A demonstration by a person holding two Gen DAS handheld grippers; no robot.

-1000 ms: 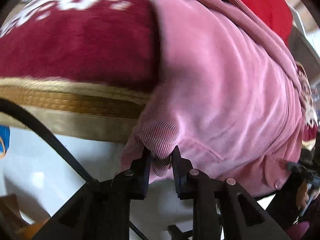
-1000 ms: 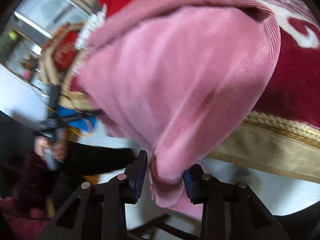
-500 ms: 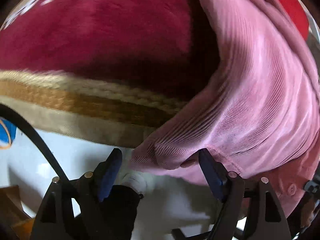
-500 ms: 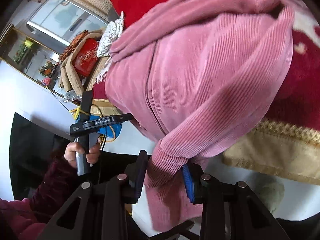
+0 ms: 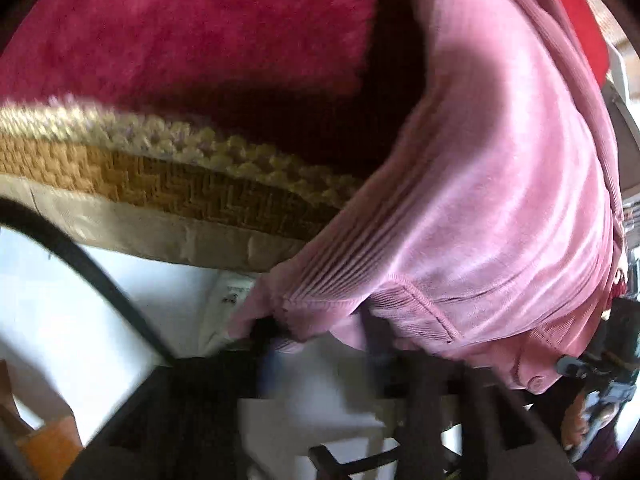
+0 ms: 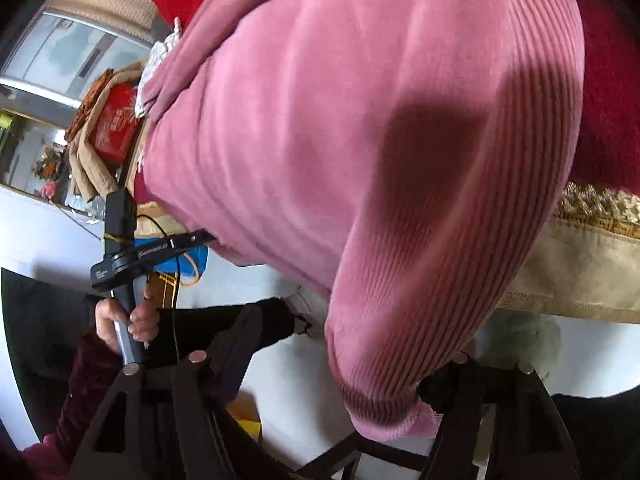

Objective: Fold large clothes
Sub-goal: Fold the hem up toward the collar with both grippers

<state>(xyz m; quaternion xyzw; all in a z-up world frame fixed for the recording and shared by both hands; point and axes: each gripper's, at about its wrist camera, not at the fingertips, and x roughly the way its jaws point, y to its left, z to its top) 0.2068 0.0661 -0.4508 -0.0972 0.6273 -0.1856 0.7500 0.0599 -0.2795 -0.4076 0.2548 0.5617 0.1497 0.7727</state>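
Pink corduroy garment [image 6: 360, 152] draped over red blanket [image 5: 180, 40] edge, hem hanging off. R gripper [image 6: 348, 364] now spread wide, sleeve released vs 0.5 s ago. L gripper [image 5: 320, 344] blurred, closing on hem; can't tell grip. Likely re-gripping for next fold.

We see a pink corduroy garment [image 5: 500, 200] spread ahead of our fingers, draped over a deep red surface. Its ribbed hem sags between the right fingers [image 6: 452, 396]; a buttoned edge bunches just ahead of the blurred left ones.
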